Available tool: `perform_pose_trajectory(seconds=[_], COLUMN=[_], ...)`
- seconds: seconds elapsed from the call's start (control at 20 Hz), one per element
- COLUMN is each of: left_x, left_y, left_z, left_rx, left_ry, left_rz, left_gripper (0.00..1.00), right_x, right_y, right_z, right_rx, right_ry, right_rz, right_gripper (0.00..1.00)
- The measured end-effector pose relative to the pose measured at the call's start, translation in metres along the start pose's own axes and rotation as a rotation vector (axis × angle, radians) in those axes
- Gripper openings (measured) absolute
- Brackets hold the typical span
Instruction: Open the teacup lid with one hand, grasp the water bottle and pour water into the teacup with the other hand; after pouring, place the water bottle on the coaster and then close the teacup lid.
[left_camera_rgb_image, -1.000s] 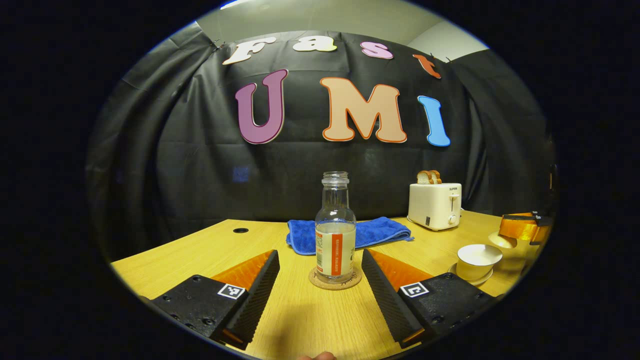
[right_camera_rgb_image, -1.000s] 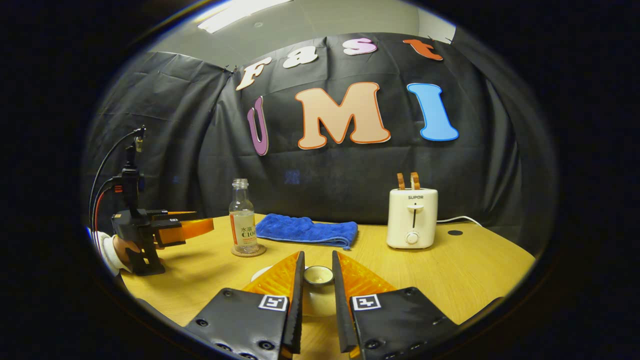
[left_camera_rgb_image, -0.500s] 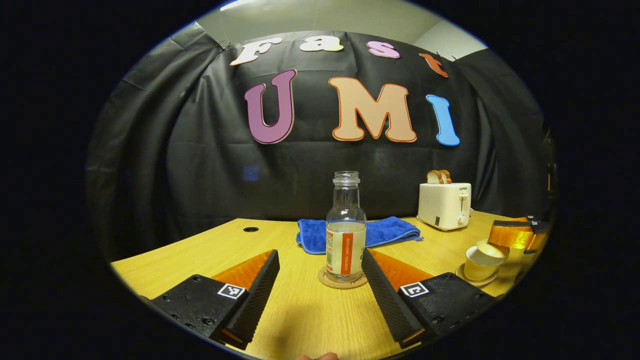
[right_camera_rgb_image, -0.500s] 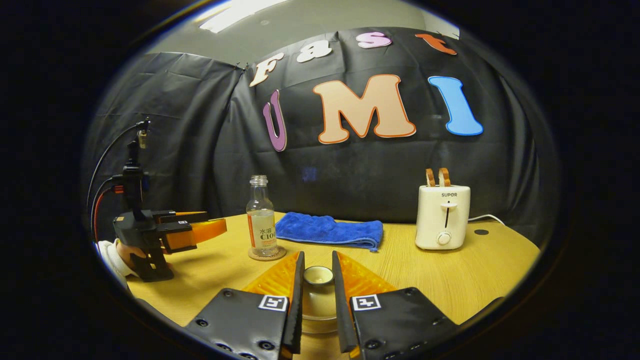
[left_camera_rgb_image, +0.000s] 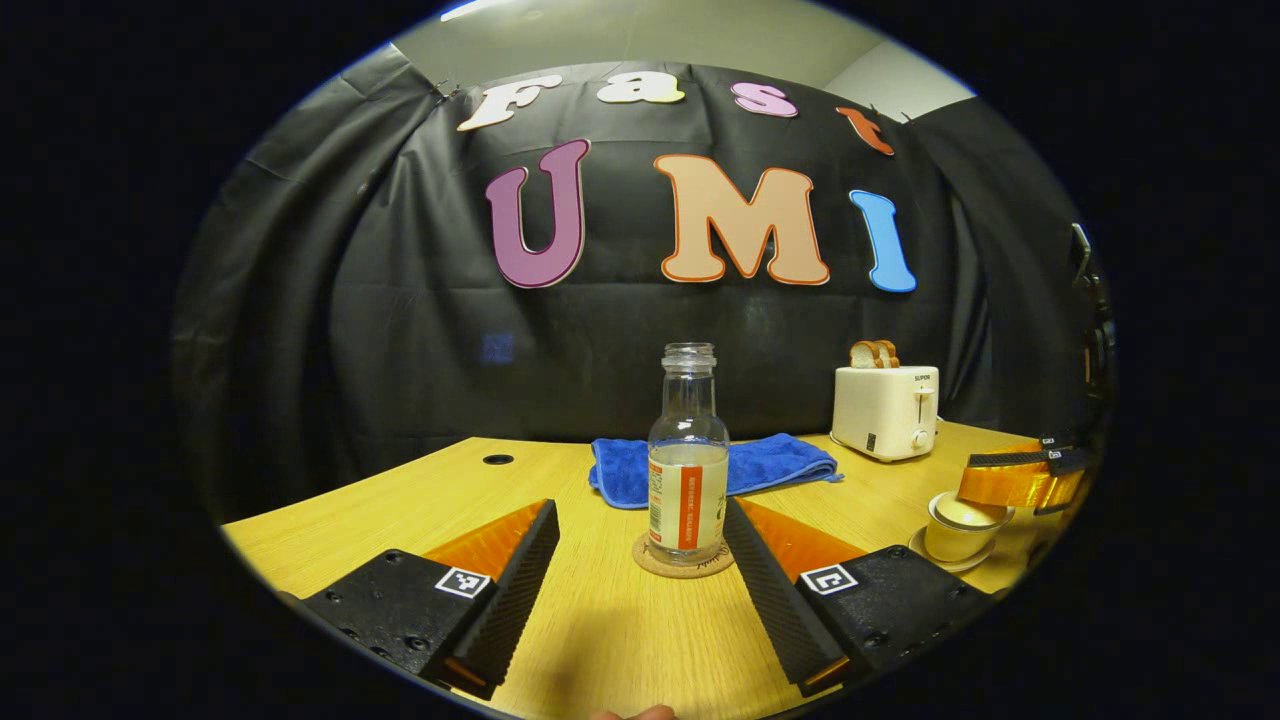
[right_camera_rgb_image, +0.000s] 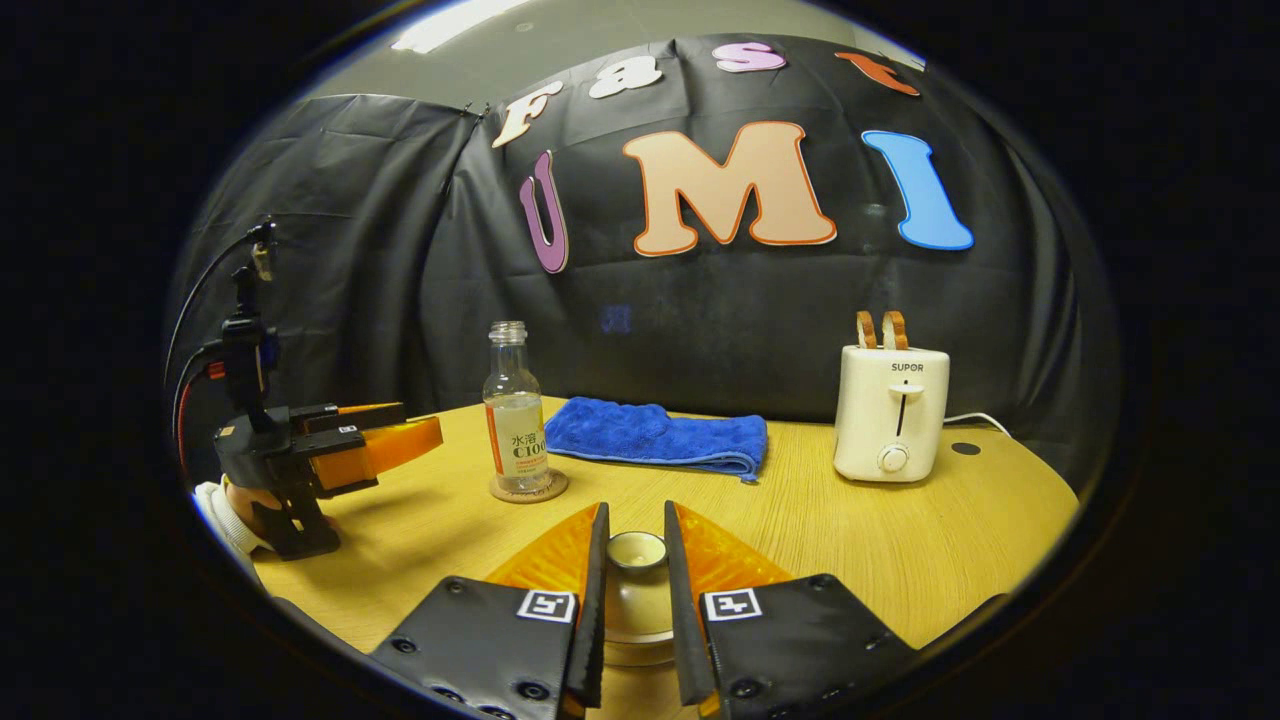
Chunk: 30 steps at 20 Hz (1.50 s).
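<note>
A clear water bottle (left_camera_rgb_image: 688, 460), partly filled and uncapped, stands upright on a round cork coaster (left_camera_rgb_image: 684, 562). My left gripper (left_camera_rgb_image: 640, 510) is open, and the bottle sits just beyond its fingertips, closer to the right finger without touching it. At the right, the pale teacup (left_camera_rgb_image: 955, 540) rests on its saucer, with the lid (left_camera_rgb_image: 965, 512) lying in its mouth under my right gripper (left_camera_rgb_image: 1015, 480). In the right gripper view, my right gripper (right_camera_rgb_image: 635, 513) is shut on the lid's knob (right_camera_rgb_image: 637, 549). The bottle (right_camera_rgb_image: 516, 420) and left gripper (right_camera_rgb_image: 395, 440) stand to the left.
A folded blue towel (right_camera_rgb_image: 660, 440) lies at the back of the wooden table (right_camera_rgb_image: 900, 540), behind the bottle. A cream toaster (right_camera_rgb_image: 893, 410) with two bread slices stands at the back right. A hand in a white sleeve (right_camera_rgb_image: 225, 500) holds the left gripper.
The right gripper has brought the lid down from beside and above the cup into its mouth. The left gripper stays open in front of the bottle on the coaster.
</note>
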<state>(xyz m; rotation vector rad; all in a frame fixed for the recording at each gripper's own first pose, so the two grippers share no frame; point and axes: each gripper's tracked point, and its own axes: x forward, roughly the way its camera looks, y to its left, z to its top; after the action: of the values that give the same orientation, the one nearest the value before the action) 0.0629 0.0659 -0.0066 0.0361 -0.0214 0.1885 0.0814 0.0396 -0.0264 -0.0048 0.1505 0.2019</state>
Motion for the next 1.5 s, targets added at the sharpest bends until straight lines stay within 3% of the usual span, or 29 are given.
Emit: perform_pose_trajectory(seconds=[0.45, 0.6, 0.7, 0.8, 1.05, 1.2, 1.25, 1.3, 1.5], left_x=[-0.001, 0.0, 0.0, 0.0, -0.001, -0.005, -0.008, -0.012, -0.023], left_y=[0.0, 0.0, -0.001, -0.001, 0.003, 0.007, 0.009, 0.012, 0.029], left_z=[0.001, 0.0, 0.0, 0.0, 0.0, 0.0, 0.0, 0.001, 0.001], left_rx=[-0.001, -0.001, 0.0, 0.0, 0.0, 0.001, 0.001, 0.001, 0.004], left_ry=[-0.001, -0.001, -0.002, -0.001, -0.001, -0.001, -0.001, -0.001, 0.001], left_rz=[-0.004, -0.005, -0.009, -0.01, 0.007, 0.037, 0.047, 0.063, 0.158], left_gripper=[0.96, 0.96, 0.96, 0.96, 0.96, 0.96, 0.96, 0.96, 0.96], right_x=[-0.004, -0.012, -0.016, -0.017, -0.03, -0.044, -0.048, -0.052, -0.067], right_y=[0.001, -0.001, -0.005, -0.01, -0.049, -0.073, -0.081, -0.088, -0.11], right_z=[0.003, 0.014, 0.02, 0.017, 0.019, 0.019, 0.02, 0.019, 0.019], right_rx=[0.004, 0.003, -0.003, 0.0, 0.004, 0.008, 0.01, 0.011, 0.013], right_ry=[-0.016, -0.093, -0.131, -0.125, -0.138, -0.142, -0.144, -0.144, -0.149], right_rz=[0.012, 0.001, -0.019, -0.034, -0.216, -0.333, -0.367, -0.399, -0.519], right_gripper=[0.41, 0.79, 0.7, 0.81, 0.76, 0.8, 0.76, 0.71, 0.76])
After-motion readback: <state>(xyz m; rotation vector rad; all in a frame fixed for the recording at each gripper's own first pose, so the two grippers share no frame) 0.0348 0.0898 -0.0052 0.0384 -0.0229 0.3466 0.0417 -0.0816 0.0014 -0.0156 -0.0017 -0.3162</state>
